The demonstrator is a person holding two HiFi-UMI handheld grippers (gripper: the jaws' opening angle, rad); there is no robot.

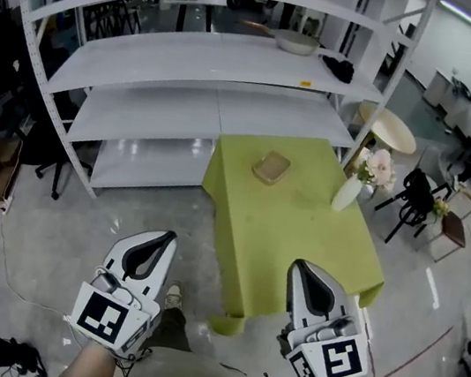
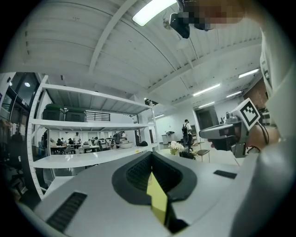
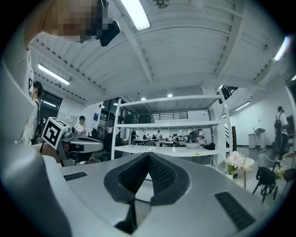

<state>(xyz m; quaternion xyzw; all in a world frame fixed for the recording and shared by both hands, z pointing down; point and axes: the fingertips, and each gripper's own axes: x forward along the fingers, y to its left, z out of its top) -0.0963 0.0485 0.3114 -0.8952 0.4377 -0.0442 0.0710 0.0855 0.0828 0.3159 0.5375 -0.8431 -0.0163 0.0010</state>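
Observation:
Both grippers are held low in front of me, above the grey floor and short of a yellow-green table (image 1: 299, 238). My left gripper (image 1: 164, 237) is shut, its dark pads meeting at the tip with nothing between them. It also shows in its own view as the left gripper (image 2: 151, 155), with a sliver of the table's colour behind the jaws. My right gripper (image 1: 301, 265) is shut and empty too, seen likewise as the right gripper (image 3: 148, 155). On the table lie a shallow tan dish (image 1: 271, 168) and a white vase of pale flowers (image 1: 348, 193). Neither gripper touches anything.
A tall white shelf rack (image 1: 204, 57) stands behind the table, with a pan (image 1: 295, 43) and a black object (image 1: 338, 68) on one shelf. A round table (image 1: 389, 128) and a black chair (image 1: 414, 202) stand at the right. Cables lie on the floor at left (image 1: 4, 261).

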